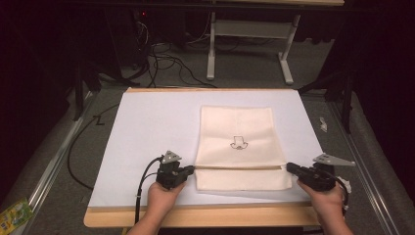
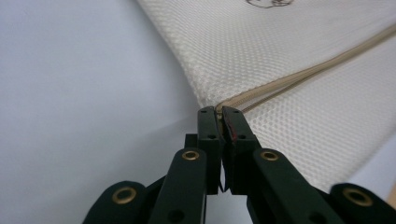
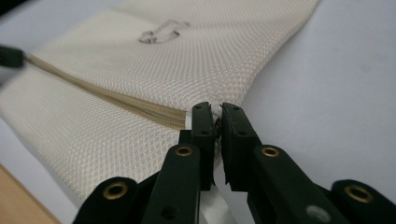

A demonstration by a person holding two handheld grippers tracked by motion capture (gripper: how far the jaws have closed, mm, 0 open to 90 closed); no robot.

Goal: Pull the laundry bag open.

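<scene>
High view: a cream mesh bag (image 1: 238, 147) lies flat on a white sheet (image 1: 151, 132) covering a wooden tabletop (image 1: 195, 216), toward the right of centre. A small dark printed emblem (image 1: 239, 143) sits near the middle of the bag, and a tan zipper (image 1: 240, 167) runs straight across it close to the near edge. A person's two hands come in from the bottom edge. The left gripper (image 1: 188, 170) points right and meets the left end of the zipper line; the right gripper (image 1: 289, 168) points left and meets the right end, so the bag is stretched between them. Black cable trails from the left gripper over the near edge of the tabletop

Left gripper view: the black fingers (image 2: 209, 126) are closed to a narrow slit, pinching the bag's edge right where the zipper (image 2: 299, 74) ends; the mesh (image 2: 280, 42) spreads away up and to the right

Right gripper view: the fingers (image 3: 201, 122) are likewise almost together, clamped on the bag's corner at the other zipper end (image 3: 154, 111), with a bit of fabric bunched between them. The other gripper shows as a dark tip (image 3: 9, 56) at the far left end of the zipper
</scene>
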